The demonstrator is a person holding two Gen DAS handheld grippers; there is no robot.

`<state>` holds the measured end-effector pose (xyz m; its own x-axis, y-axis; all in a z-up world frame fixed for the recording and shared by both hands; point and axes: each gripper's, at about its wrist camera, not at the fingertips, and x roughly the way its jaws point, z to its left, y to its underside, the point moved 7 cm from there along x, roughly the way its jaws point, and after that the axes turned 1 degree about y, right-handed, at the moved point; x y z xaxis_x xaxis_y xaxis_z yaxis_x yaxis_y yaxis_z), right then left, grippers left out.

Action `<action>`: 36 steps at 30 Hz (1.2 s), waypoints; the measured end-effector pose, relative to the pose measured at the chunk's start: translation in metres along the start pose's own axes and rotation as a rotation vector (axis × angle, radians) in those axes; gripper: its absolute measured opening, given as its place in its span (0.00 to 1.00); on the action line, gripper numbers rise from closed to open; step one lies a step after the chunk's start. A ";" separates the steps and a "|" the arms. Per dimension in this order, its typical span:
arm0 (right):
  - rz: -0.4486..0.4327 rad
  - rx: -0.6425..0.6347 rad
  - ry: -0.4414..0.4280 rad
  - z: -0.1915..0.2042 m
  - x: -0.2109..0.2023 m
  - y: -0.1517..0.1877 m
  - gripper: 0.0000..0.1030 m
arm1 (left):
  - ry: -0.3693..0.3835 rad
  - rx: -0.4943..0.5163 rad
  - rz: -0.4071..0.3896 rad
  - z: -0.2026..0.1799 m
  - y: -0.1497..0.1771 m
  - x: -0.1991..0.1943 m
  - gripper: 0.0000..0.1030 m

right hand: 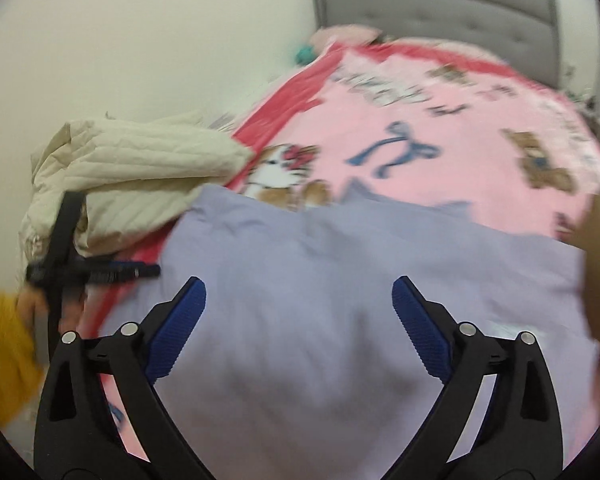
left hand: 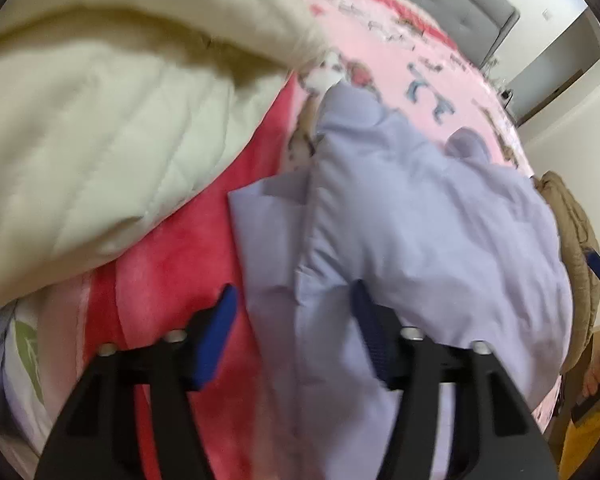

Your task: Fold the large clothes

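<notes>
A lavender padded garment (left hand: 420, 208) lies folded over on a pink and red printed blanket (left hand: 172, 264). My left gripper (left hand: 294, 292) is open at its near left edge. The right finger lies against the cloth and the left finger hangs over the red blanket, clear of the hem. In the right wrist view the lavender garment (right hand: 340, 280) spreads below my right gripper (right hand: 299, 284), which is wide open above it with nothing between the pads. One blue-padded finger (right hand: 116, 271) of the left gripper shows at that garment's left edge.
A cream quilted jacket (left hand: 100, 140) is piled on the bed's left side (right hand: 140, 160). A tan quilted garment (left hand: 572, 240) lies at the right. The pink blanket (right hand: 440, 140) runs back to a grey headboard (right hand: 440, 12) and white wall. A yellow sleeve (right hand: 4, 344) is at lower left.
</notes>
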<state>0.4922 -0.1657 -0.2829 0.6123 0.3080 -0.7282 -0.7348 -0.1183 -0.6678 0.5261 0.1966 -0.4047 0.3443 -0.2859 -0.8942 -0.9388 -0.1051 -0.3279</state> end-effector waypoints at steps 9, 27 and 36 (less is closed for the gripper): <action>0.043 0.169 0.009 -0.030 -0.041 0.077 0.91 | 0.058 -0.041 0.004 0.019 0.003 0.021 0.83; 0.059 0.278 0.012 -0.043 -0.071 0.085 0.91 | 0.420 -0.105 0.198 0.002 0.012 0.045 0.90; 0.047 0.290 0.084 -0.068 -0.072 0.092 0.91 | 0.418 0.017 0.166 -0.048 0.007 0.035 0.53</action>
<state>0.4004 -0.2630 -0.3020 0.5889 0.2281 -0.7753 -0.8081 0.1480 -0.5702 0.5320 0.1403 -0.4240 0.1560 -0.6584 -0.7363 -0.9801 -0.0103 -0.1984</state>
